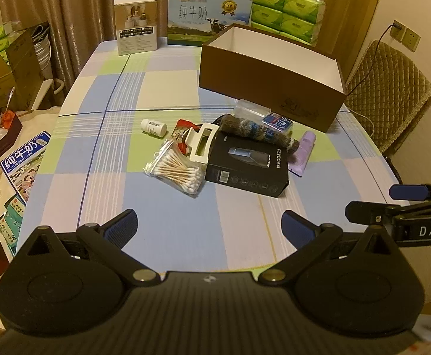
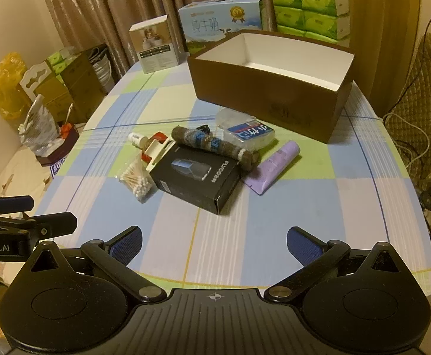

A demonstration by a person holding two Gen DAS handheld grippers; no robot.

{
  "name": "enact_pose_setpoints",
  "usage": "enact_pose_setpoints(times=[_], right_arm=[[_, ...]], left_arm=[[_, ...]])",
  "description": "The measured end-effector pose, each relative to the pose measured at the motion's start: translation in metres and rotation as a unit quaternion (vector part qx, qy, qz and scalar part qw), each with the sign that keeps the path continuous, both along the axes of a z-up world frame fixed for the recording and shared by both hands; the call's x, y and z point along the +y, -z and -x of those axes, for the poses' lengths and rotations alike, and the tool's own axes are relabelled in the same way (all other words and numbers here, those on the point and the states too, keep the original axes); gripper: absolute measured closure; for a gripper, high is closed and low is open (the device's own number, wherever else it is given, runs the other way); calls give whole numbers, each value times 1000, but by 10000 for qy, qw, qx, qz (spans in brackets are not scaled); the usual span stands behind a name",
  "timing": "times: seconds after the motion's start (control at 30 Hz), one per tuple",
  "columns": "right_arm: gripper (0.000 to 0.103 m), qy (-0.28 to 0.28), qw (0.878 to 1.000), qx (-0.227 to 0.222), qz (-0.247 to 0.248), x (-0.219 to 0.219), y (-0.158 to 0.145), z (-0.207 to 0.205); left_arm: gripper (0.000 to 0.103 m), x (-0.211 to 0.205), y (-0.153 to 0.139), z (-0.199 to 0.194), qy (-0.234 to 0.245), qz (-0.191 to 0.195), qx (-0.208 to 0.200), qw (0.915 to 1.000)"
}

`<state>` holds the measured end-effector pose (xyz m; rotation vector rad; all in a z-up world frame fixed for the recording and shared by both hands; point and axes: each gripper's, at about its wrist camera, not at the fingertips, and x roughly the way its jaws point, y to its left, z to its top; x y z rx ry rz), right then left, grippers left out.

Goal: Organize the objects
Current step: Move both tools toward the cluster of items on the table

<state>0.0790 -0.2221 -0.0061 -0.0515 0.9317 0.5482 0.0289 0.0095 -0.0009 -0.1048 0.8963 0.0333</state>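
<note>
A pile of small items lies mid-table: a black shaver box (image 1: pixel 246 162) (image 2: pixel 196 176), a bag of cotton swabs (image 1: pixel 177 170) (image 2: pixel 135 182), a white clip (image 1: pixel 202 143), a white pill bottle (image 1: pixel 153 127), a rolled knit sock (image 1: pixel 259 131) (image 2: pixel 212 145), a purple tube (image 1: pixel 304 153) (image 2: pixel 274 167) and a blue tissue pack (image 1: pixel 277 122) (image 2: pixel 249 133). Behind them stands an open brown box (image 1: pixel 270 88) (image 2: pixel 262 94), white inside. My left gripper (image 1: pixel 209 230) and right gripper (image 2: pixel 214 247) hover open near the table's front edge, holding nothing.
A milk carton box (image 1: pixel 208 17) (image 2: pixel 221 23), a white product box (image 1: pixel 137 26) (image 2: pixel 154 47) and green tissue packs (image 1: pixel 286 11) (image 2: pixel 310 9) line the table's far edge. A quilted chair (image 1: pixel 387 97) stands right. Boxes and bags crowd the floor at left (image 2: pixel 67 82).
</note>
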Motion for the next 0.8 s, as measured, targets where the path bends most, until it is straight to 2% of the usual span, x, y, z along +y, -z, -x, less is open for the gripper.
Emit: enact_pose_setpoints(times=[0.43, 0.8], right_arm=[[2, -22, 10000, 73, 13, 1, 4, -22], [2, 191, 9997, 118, -107, -11, 16, -63]], left_arm=[[1, 5, 3, -16, -143, 1, 61, 9999], [1, 18, 12, -41, -433, -90, 198, 9988]])
